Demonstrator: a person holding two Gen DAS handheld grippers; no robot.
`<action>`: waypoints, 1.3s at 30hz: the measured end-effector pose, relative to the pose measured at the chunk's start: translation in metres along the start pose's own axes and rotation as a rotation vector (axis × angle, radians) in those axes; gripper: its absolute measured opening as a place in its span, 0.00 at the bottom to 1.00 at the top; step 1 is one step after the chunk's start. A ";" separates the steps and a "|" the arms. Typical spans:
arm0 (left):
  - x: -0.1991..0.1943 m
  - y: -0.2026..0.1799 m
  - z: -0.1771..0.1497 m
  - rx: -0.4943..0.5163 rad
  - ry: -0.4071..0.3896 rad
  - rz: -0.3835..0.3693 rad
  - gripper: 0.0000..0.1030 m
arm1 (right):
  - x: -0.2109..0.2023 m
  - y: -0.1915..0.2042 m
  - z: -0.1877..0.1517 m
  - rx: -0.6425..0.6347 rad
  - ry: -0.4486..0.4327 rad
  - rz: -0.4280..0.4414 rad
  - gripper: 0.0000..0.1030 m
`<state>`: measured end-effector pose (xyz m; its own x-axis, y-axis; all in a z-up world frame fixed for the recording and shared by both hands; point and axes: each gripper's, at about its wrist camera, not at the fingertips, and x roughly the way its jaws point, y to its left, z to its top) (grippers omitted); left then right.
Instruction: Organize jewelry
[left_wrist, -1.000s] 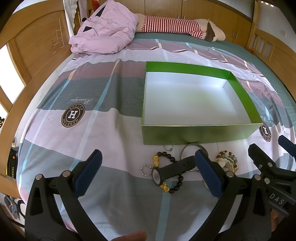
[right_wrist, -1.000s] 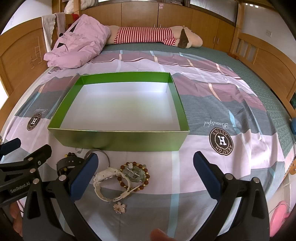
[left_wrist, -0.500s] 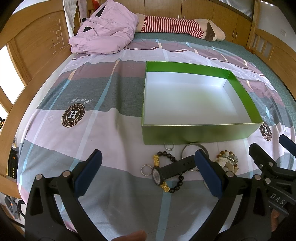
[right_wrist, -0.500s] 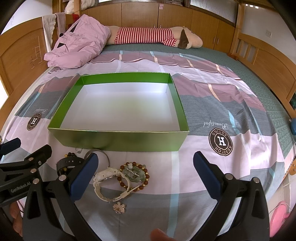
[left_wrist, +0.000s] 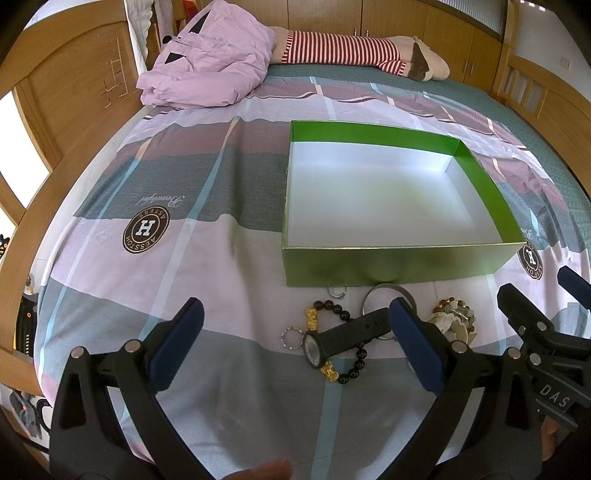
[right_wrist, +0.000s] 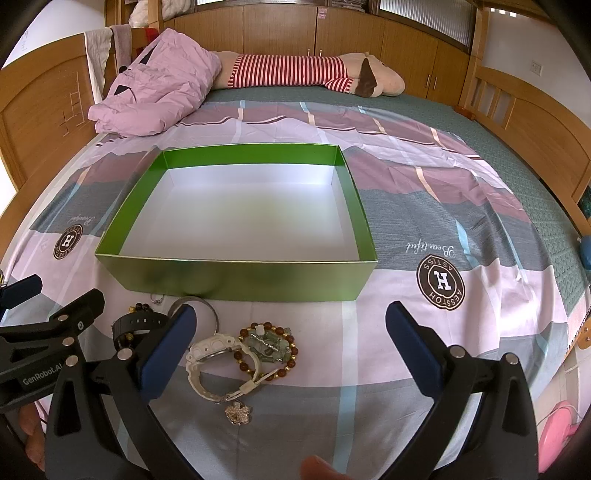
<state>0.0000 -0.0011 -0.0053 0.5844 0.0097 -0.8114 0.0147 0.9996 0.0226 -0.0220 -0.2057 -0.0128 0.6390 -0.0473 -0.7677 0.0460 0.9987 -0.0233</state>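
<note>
An empty green box (left_wrist: 391, 264) with a white floor sits on the bed; it also shows in the right wrist view (right_wrist: 236, 282). In front of it lies jewelry: a black watch (left_wrist: 343, 338) across a black-and-gold bead bracelet (left_wrist: 334, 371), a small beaded ring (left_wrist: 291, 336), a silver bangle (left_wrist: 384, 291), a thin ring (left_wrist: 338, 292). The right wrist view shows a white watch (right_wrist: 218, 363), a brown bead bracelet (right_wrist: 271, 349) and a flower brooch (right_wrist: 238, 412). My left gripper (left_wrist: 295, 343) and right gripper (right_wrist: 291, 347) are open, above the jewelry.
A pink quilt (left_wrist: 207, 70) and a striped plush toy (left_wrist: 354, 51) lie at the head of the bed. Wooden bed frame rails (right_wrist: 535, 122) stand on both sides. The striped bedsheet (left_wrist: 155, 229) spreads left and right of the box.
</note>
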 end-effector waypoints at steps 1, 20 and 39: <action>0.000 0.000 0.000 0.000 0.000 0.000 0.98 | 0.000 0.000 0.000 -0.001 0.001 -0.001 0.99; 0.000 0.000 0.000 0.001 0.001 0.000 0.98 | 0.000 0.000 -0.001 -0.001 -0.001 0.002 0.99; 0.018 -0.003 -0.011 0.043 0.061 -0.044 0.87 | 0.030 -0.018 -0.015 -0.034 0.190 -0.025 0.67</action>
<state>0.0013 -0.0032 -0.0264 0.5322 -0.0311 -0.8460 0.0750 0.9971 0.0105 -0.0151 -0.2248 -0.0453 0.4810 -0.0709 -0.8738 0.0322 0.9975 -0.0631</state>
